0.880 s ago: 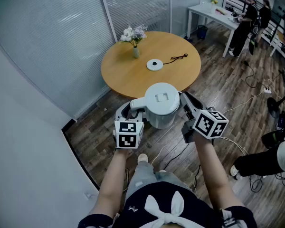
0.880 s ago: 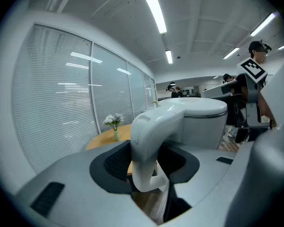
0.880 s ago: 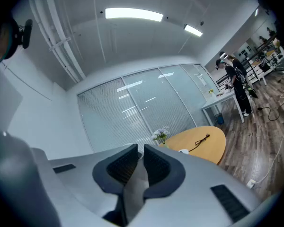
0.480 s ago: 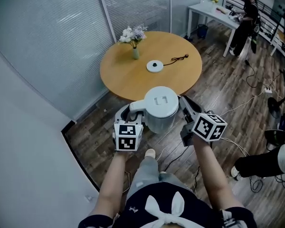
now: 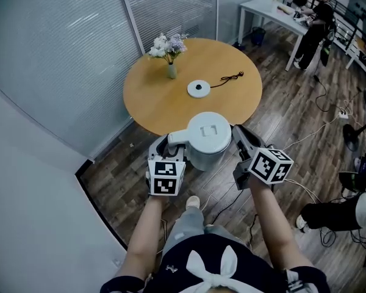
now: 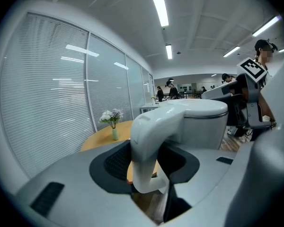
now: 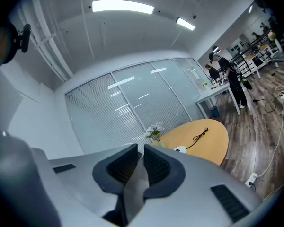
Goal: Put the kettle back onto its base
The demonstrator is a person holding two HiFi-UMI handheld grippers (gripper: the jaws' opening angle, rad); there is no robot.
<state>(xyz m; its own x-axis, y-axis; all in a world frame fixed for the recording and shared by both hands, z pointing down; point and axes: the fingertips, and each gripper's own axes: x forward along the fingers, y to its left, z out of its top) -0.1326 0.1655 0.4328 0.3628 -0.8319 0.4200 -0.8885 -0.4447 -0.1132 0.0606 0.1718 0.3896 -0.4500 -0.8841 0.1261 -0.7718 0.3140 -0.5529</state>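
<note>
The white electric kettle [image 5: 207, 140] [image 6: 199, 122] hangs in the air at the near edge of the round wooden table [image 5: 165, 102]. The left gripper [image 5: 172, 143] [image 6: 149, 162] carries it, its jaws set wide and clamped on the curved handle. The right gripper [image 5: 239, 133] [image 7: 139, 157] sits close against the kettle's right side, its jaws almost together with nothing between them.

The round white base [image 5: 199, 89] lies near the middle of the table, well apart from the kettle, with open table top between the two. A small green vase of pale flowers [image 5: 169, 57] stands to the left of the base. A black cord [image 5: 229, 77] trails off to its right. Past the table a glass wall with blinds [image 5: 79, 35] runs along the left. On the right are a long white table [image 5: 265, 8] with people [image 5: 314, 23] standing at it and cables [image 5: 329, 124] on the wooden floor [image 5: 305, 102].

Compared with the frames just before, the kettle and both grippers have come nearer the table. The kettle's lid now overlaps the table's edge in the head view, and the person's foot [image 5: 193, 201] has stepped forward.
</note>
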